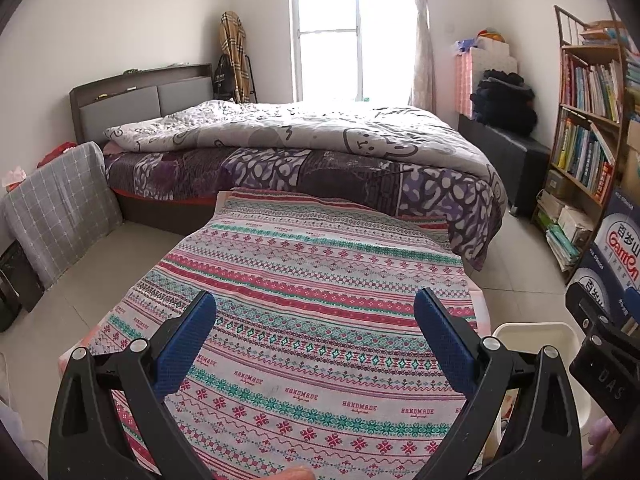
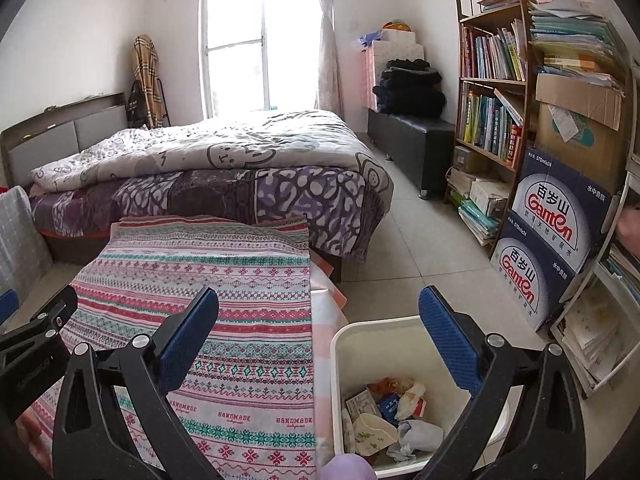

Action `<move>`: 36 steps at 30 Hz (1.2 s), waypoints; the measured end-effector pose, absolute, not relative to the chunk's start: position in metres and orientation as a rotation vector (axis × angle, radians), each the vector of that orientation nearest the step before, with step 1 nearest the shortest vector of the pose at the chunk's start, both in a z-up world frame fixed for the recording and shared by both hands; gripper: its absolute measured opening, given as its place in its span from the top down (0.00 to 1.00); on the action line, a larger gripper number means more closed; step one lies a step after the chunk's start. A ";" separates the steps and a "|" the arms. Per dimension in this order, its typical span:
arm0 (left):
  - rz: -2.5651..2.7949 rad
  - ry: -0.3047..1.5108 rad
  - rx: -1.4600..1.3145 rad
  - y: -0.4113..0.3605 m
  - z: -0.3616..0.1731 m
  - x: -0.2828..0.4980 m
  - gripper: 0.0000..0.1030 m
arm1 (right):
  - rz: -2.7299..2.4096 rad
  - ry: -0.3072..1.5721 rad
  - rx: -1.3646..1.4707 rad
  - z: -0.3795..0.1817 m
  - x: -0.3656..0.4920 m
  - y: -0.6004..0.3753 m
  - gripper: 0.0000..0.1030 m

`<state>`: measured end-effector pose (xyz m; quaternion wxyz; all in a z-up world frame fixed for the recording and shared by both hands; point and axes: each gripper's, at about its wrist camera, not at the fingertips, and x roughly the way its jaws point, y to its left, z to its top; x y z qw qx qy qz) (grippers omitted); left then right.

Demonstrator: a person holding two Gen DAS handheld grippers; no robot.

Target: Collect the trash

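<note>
A white trash bin (image 2: 362, 330) stands on the floor right of the table, holding crumpled paper, wrappers and a paper cup (image 2: 376, 430). My right gripper (image 2: 318, 312) hangs open above the bin's near left side and the table edge, with nothing between its blue pads. My left gripper (image 1: 314, 316) is open over the table with the patterned cloth (image 1: 304, 280), also holding nothing. The bin's rim (image 1: 532, 330) shows at the right in the left wrist view, beside the other gripper's black body (image 1: 600, 344). No loose trash lies on the cloth.
A bed (image 2: 208, 168) with a grey quilt fills the room behind the table. A bookshelf (image 2: 492, 92) and stacked water cartons (image 2: 548, 236) line the right wall. A dark bench (image 2: 412, 144) sits by the window. Tiled floor (image 2: 408, 248) lies between bed and shelf.
</note>
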<state>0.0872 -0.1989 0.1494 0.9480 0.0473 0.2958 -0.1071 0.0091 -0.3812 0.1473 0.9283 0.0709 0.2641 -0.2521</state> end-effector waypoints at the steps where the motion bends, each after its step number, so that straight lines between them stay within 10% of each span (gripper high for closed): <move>1: -0.218 0.603 0.096 -0.199 0.149 0.087 0.07 | -0.515 0.542 0.144 0.147 0.009 -0.381 0.07; 36: -0.209 0.613 0.107 -0.198 0.146 0.089 0.07 | -0.502 0.560 0.140 0.142 0.011 -0.379 0.07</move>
